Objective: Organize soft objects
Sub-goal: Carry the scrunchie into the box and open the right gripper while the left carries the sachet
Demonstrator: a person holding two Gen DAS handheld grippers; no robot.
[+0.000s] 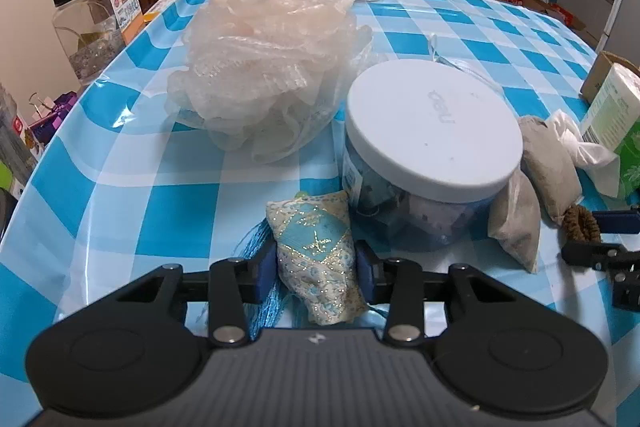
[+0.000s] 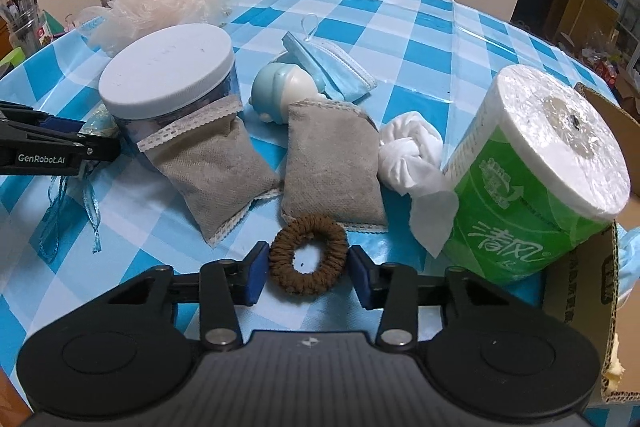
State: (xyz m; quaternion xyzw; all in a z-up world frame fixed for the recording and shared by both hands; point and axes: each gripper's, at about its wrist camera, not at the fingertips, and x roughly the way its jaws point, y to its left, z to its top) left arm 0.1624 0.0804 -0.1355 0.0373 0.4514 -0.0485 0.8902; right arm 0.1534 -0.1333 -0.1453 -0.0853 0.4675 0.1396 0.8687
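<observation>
Left wrist view, lower centre: left gripper (image 1: 316,269) pinching embroidered sachet (image 1: 318,259), long axis running up-frame; right wrist view, lower centre: right gripper (image 2: 307,269) pinching hair tie (image 2: 307,254).

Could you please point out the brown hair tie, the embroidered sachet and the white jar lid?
brown hair tie (image 2: 308,254), right wrist view, left of ring.
embroidered sachet (image 1: 316,247), left wrist view, blue centre panel.
white jar lid (image 1: 434,123), left wrist view, top face.

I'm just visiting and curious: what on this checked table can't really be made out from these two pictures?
- White-lidded clear plastic jar: contents dim and blurred, both views.
- Pale blue and white round toy: right wrist view, partly behind the grey fabric pouch; the jar hides it in the left view.
- Brown cardboard box: cut off by the right edge; inside unseen.
</observation>
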